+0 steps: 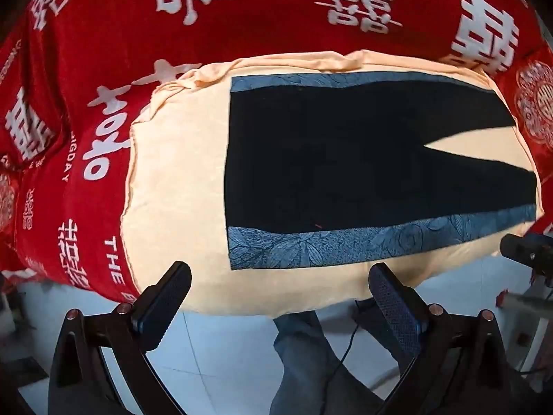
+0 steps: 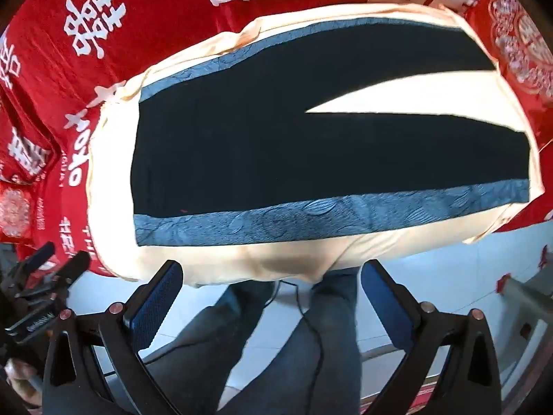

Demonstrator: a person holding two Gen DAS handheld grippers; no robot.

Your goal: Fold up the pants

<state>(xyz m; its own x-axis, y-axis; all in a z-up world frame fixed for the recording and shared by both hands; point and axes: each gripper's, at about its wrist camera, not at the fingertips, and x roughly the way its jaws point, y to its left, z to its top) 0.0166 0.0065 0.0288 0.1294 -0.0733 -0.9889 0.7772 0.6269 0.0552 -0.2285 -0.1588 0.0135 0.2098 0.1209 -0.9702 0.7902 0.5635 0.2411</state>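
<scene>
Dark navy pants [image 1: 328,159] with blue patterned side stripes lie flat on a cream cloth [image 1: 179,186], waistband to the left and both legs spread to the right. They also show in the right wrist view [image 2: 276,152]. My left gripper [image 1: 280,276] is open and empty, hovering just short of the near edge of the cloth, below the near stripe. My right gripper [image 2: 273,273] is open and empty, also at the near edge. Each gripper shows at the edge of the other's view: the right one [image 1: 525,252] and the left one [image 2: 45,276].
The cream cloth [image 2: 114,186] covers a table draped in red fabric [image 1: 103,34] with white characters. Below the table edge are a pale tiled floor [image 1: 214,352], the person's legs in jeans [image 2: 311,346] and a black cable [image 2: 314,339].
</scene>
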